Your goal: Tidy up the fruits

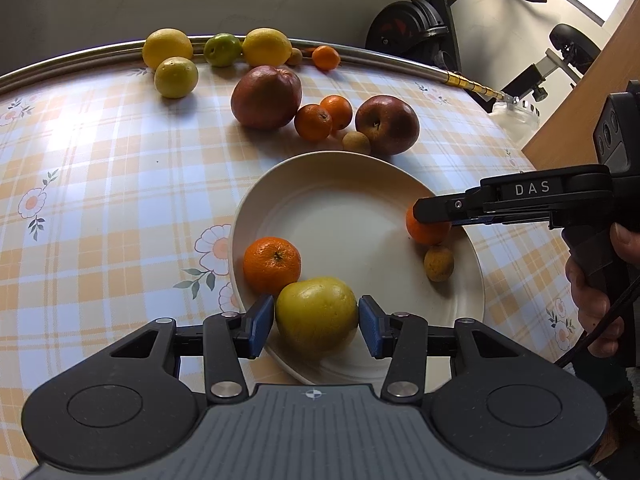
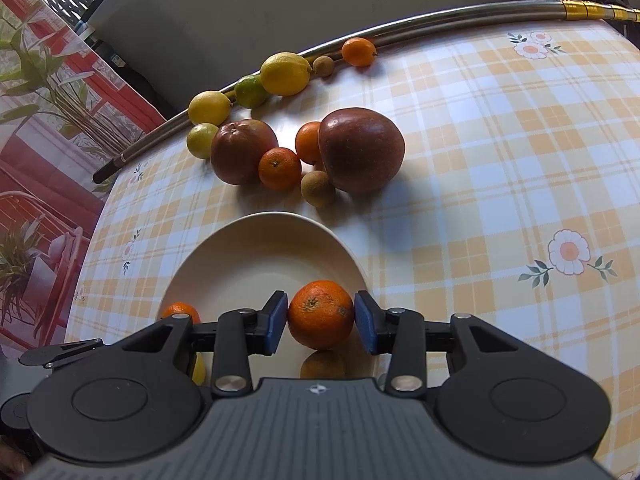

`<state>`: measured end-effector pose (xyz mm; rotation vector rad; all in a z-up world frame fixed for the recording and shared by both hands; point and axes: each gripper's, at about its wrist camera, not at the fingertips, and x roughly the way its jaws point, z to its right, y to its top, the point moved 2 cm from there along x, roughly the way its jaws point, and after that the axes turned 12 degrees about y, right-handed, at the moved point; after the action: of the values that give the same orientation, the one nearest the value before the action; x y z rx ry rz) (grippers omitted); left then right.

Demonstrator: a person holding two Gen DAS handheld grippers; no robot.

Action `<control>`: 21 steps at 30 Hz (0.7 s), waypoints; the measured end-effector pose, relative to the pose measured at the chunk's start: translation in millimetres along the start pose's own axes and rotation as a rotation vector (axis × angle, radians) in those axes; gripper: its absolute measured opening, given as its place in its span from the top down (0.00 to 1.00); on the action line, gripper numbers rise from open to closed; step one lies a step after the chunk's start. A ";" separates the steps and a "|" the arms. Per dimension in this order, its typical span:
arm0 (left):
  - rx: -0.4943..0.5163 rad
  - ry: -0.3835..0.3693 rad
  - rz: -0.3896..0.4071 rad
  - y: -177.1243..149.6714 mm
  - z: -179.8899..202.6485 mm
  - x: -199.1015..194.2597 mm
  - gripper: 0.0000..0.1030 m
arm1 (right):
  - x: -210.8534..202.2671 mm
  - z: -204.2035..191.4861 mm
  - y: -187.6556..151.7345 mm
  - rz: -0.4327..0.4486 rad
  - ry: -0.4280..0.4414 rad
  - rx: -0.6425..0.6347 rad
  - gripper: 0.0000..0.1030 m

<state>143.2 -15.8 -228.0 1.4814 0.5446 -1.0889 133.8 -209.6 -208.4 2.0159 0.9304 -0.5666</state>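
Note:
A cream plate (image 1: 340, 208) (image 2: 256, 256) lies on the checked tablecloth. My left gripper (image 1: 317, 322) is shut on a yellow-green fruit (image 1: 316, 316) over the plate's near rim, beside a tangerine (image 1: 272, 265) in the plate. My right gripper (image 2: 321, 322) (image 1: 430, 220) is shut on another tangerine (image 2: 321, 314) (image 1: 426, 229) over the plate's right side, above a small brown fruit (image 1: 439, 263) (image 2: 323, 364). Beyond the plate lie two dark red apples (image 1: 267, 97) (image 1: 387, 123), two tangerines (image 1: 313, 122) and a small brown fruit (image 1: 356, 143).
Lemons (image 1: 167, 47) (image 1: 267, 46), green-yellow citrus (image 1: 222, 49) (image 1: 176, 77), a small brown fruit and a tangerine (image 1: 326, 57) lie along a metal tube (image 1: 380, 58) at the table's far edge. An exercise bike (image 1: 424, 24) stands beyond.

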 end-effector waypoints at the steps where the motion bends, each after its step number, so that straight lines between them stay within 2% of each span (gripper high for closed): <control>1: -0.006 -0.001 0.000 0.2 -0.7 -0.2 0.52 | -0.5 -0.2 -0.4 0.000 -0.001 0.000 0.60; 8: -0.048 -0.018 0.002 1.5 -3.8 -4.3 0.45 | -7.2 -2.3 -1.1 0.022 0.000 0.000 0.60; 14: -0.072 -0.019 0.008 2.3 -6.2 -9.9 0.44 | -15.2 -5.2 -0.1 0.055 0.008 -0.001 0.60; 21: -0.121 -0.011 0.052 8.6 -17.0 -26.3 0.41 | -27.8 -8.3 4.0 0.101 -0.013 -0.020 0.60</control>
<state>143.6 4.5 -202.6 1.3766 0.5515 -1.0058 119.9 -215.5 -183.2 2.0267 0.8182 -0.5117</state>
